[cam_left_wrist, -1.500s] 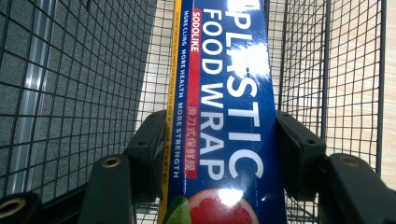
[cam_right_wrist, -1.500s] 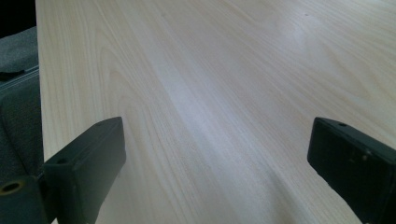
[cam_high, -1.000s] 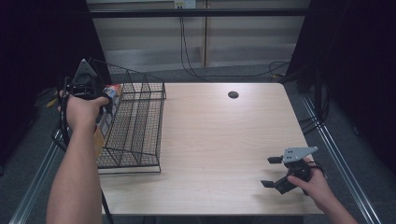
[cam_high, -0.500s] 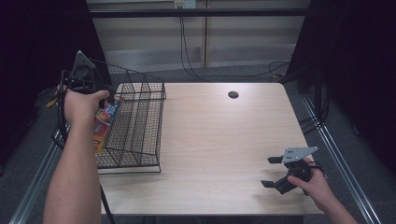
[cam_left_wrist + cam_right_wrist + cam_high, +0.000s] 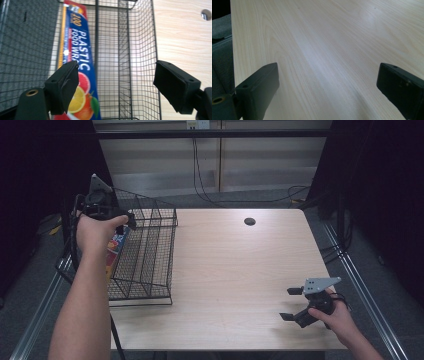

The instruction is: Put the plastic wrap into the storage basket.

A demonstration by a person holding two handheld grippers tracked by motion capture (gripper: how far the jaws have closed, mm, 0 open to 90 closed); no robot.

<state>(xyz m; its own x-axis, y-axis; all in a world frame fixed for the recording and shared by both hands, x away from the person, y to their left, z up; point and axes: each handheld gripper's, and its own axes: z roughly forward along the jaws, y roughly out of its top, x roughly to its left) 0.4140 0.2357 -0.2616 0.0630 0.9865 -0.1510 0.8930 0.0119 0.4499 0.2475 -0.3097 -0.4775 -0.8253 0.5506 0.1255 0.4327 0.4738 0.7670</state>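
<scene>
A long blue box of plastic food wrap with orange slices printed on it lies lengthwise in the leftmost compartment of the black wire basket. My left gripper hovers above it. Its jaws have just been opening and stand apart, touching nothing, with the box below the left jaw. From the high view the left gripper is over the basket's far left corner, the box beneath the hand. My right gripper rests open near the table's front right, and between its jaws is bare wood.
The light wooden table has a dark round hole near its far edge. The basket sits at the table's left edge, partly overhanging. Cables run over the floor behind the table.
The box, held in the left gripper at the basket's left side a second ago, has dropped into the basket. The left jaws opened and the hand rose slightly. The right hand stayed still.
</scene>
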